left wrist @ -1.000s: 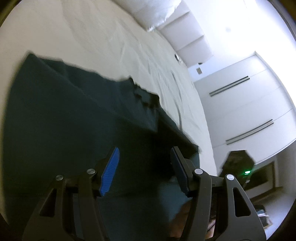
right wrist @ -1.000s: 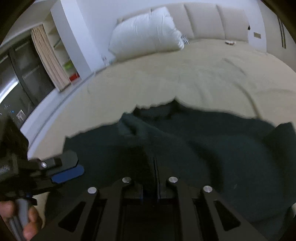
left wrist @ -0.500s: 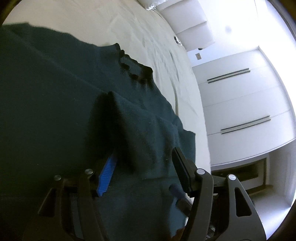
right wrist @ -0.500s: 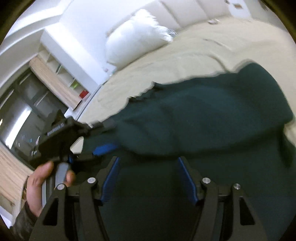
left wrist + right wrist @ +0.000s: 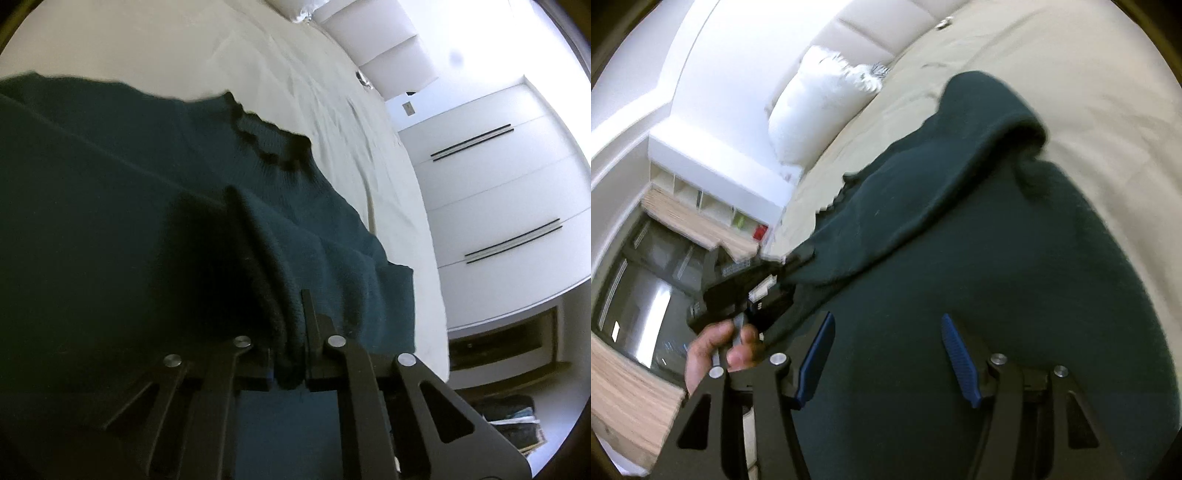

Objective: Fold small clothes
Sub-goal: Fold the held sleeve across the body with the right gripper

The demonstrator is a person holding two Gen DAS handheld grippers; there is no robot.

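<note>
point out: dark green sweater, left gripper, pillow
dark green sweater (image 5: pixel 110 229): left wrist view, flat body panel.
left gripper (image 5: pixel 291 332): left wrist view, between the fingertips, shut on a sweater fold.
pillow (image 5: pixel 812 110): right wrist view, middle of its white face.

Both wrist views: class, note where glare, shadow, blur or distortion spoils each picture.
Left wrist: window glare whitens the upper right; deep shadow darkens the sweater; wardrobe lines bend. Right wrist: pillow and left gripper smear with motion; bed edge curves.

Cream bed sheet (image 5: pixel 155 40), white pillow (image 5: pixel 816 107), padded headboard (image 5: pixel 871 33), white wardrobe doors (image 5: pixel 491 192), shelving (image 5: pixel 701 199)
</note>
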